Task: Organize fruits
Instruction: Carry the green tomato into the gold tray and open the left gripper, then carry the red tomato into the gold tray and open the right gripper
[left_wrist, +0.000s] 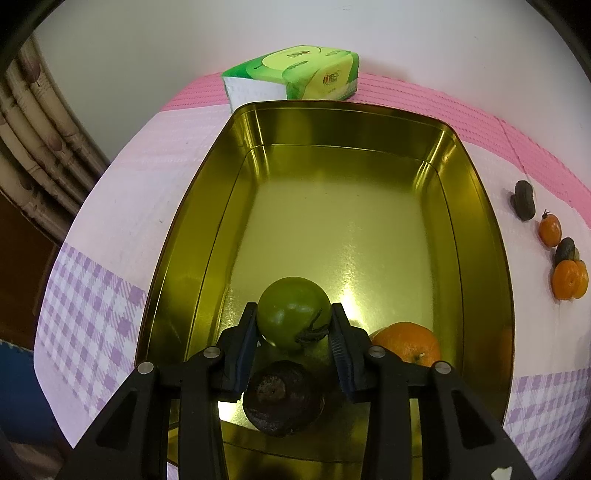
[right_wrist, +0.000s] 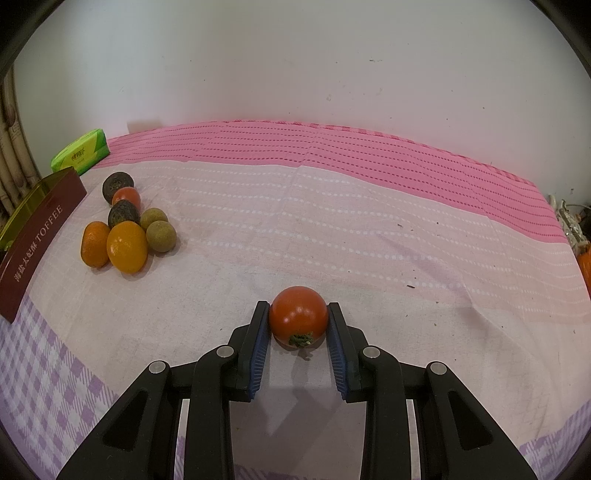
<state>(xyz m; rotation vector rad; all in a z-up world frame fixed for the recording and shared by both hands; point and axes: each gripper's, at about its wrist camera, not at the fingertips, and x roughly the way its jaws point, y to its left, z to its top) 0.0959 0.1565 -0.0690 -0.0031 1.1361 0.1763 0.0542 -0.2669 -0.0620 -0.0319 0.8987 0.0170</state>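
My left gripper (left_wrist: 293, 319) is shut on a green tomato (left_wrist: 291, 310) and holds it over the near end of the gold tin (left_wrist: 236, 206). In the tin lie a dark brown fruit (left_wrist: 282, 397) under the fingers and an orange (left_wrist: 406, 341) at the right. My right gripper (right_wrist: 297, 319) is shut on a red tomato (right_wrist: 298, 315) just above the tablecloth. A cluster of fruits lies at the left in the right wrist view: two oranges (right_wrist: 126, 245), a small red tomato (right_wrist: 126, 196), two dark fruits (right_wrist: 117, 182) and two olive-brown fruits (right_wrist: 160, 236).
A green tissue pack (left_wrist: 295, 74) lies behind the tin; it also shows in the right wrist view (right_wrist: 81, 155). The tin's brown outer wall (right_wrist: 35, 240) reads TOFFEE. Loose oranges (left_wrist: 569, 278) and dark fruits (left_wrist: 522, 199) lie right of the tin. Clutter (right_wrist: 570, 229) sits at the table's right edge.
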